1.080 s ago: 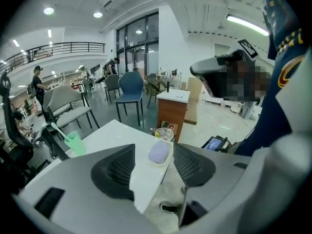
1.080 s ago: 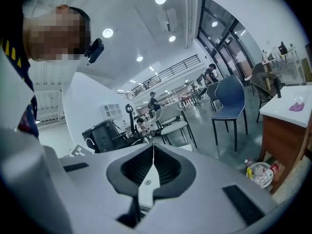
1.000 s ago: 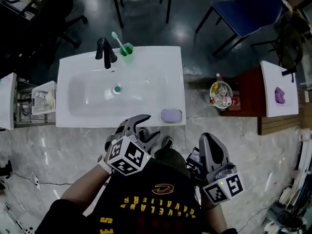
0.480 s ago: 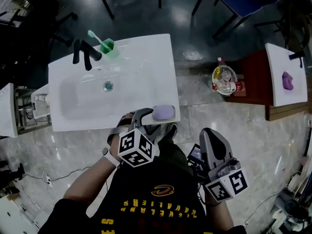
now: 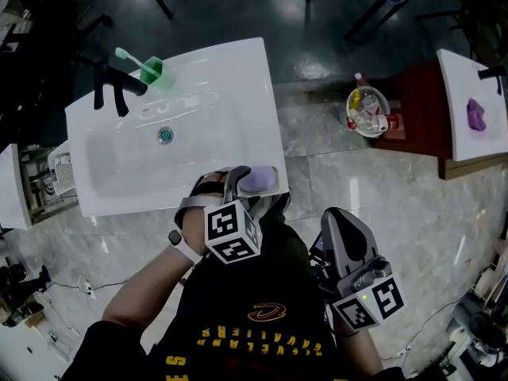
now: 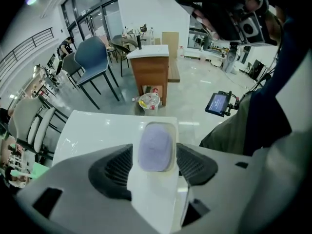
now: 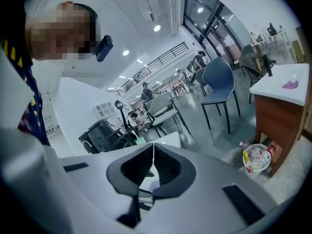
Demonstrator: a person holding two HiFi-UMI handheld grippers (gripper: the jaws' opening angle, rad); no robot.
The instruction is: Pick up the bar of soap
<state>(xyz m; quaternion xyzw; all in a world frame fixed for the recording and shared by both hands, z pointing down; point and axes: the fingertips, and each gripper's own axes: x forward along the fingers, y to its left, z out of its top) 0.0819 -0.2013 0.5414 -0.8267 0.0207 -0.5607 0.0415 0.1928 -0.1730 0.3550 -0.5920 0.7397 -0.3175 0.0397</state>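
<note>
Left gripper view: left gripper (image 6: pixel 155 155) jaws opening, bar of soap (image 6: pixel 156 143) between them, not pressed.
Soap's place: near corner of the sink (image 5: pixel 159 173).
Right gripper view: right gripper (image 7: pixel 153 152) jaws together, empty.

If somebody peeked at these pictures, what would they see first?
The purple soap at the near right corner of the big white sink stands out first. The left tongs are opening wide around it, not squeezing it. Next comes the green toothbrush cup beside the black tap at the sink's far side.
</note>
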